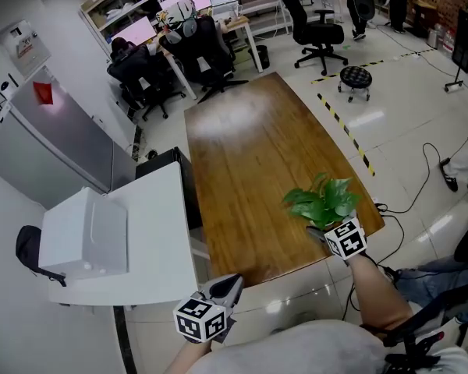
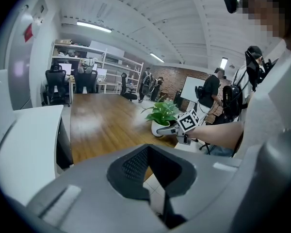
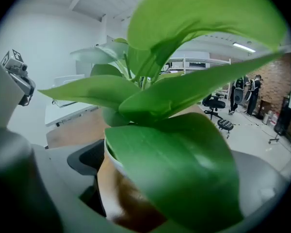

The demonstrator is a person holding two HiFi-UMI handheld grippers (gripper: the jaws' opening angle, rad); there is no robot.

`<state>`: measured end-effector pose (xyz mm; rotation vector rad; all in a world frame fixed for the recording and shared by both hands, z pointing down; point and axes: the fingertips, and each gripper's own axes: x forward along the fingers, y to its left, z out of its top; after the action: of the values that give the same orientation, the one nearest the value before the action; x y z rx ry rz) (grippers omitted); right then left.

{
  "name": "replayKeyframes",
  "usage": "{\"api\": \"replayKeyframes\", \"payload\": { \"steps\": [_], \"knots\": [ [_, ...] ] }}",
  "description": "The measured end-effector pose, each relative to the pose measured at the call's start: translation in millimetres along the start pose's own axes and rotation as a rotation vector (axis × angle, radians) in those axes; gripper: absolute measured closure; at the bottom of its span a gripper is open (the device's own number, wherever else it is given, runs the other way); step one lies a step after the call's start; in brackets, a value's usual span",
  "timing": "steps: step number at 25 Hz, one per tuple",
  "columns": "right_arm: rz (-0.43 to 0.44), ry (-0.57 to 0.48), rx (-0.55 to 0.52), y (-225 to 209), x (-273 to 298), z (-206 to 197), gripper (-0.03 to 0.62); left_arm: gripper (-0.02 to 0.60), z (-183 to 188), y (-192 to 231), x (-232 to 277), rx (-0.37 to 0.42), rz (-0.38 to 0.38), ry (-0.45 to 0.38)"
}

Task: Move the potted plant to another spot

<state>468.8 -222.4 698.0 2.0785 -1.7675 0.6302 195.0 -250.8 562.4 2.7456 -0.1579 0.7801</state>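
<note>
The potted plant (image 1: 324,201), green leaves in a white pot, stands on the wooden table (image 1: 242,154) near its front right corner. My right gripper (image 1: 320,231) reaches in from the table's edge, jaws spread wide on either side of the pot (image 3: 111,188) with a dark gap showing beside it. Leaves (image 3: 184,144) fill the right gripper view and hide the fingertips. The left gripper view shows the plant (image 2: 162,113) and the right gripper (image 2: 172,130) at the pot's side. My left gripper (image 1: 231,285) hovers off the table's front edge, jaws together, holding nothing.
A white desk (image 1: 152,232) with a white box (image 1: 86,236) adjoins the table's left side, beside a grey cabinet (image 1: 54,142). Office chairs (image 1: 316,22), a stool (image 1: 356,78) and yellow-black floor tape (image 1: 347,135) lie beyond. A cable (image 1: 421,178) runs on the floor at right.
</note>
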Motion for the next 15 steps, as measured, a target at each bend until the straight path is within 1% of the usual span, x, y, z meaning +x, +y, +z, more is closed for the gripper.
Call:
{"api": "replayKeyframes", "payload": {
  "steps": [8, 9, 11, 12, 15],
  "knots": [
    [-0.004, 0.008, 0.007, -3, 16, -4, 0.07, 0.584, 2, 7, 5, 0.011, 0.008, 0.008],
    [-0.004, 0.01, 0.01, -4, 17, -5, 0.073, 0.584, 2, 7, 6, 0.013, 0.009, 0.01],
    [-0.006, 0.012, 0.009, -5, 17, -7, 0.109, 0.584, 2, 7, 6, 0.013, 0.01, 0.014],
    [-0.008, 0.012, 0.005, -5, 17, -7, 0.116, 0.584, 2, 8, 6, 0.013, 0.011, 0.016],
    [-0.011, 0.009, 0.002, -4, 17, -6, 0.118, 0.584, 0, 8, 5, 0.014, 0.011, 0.022]
  ]
}}
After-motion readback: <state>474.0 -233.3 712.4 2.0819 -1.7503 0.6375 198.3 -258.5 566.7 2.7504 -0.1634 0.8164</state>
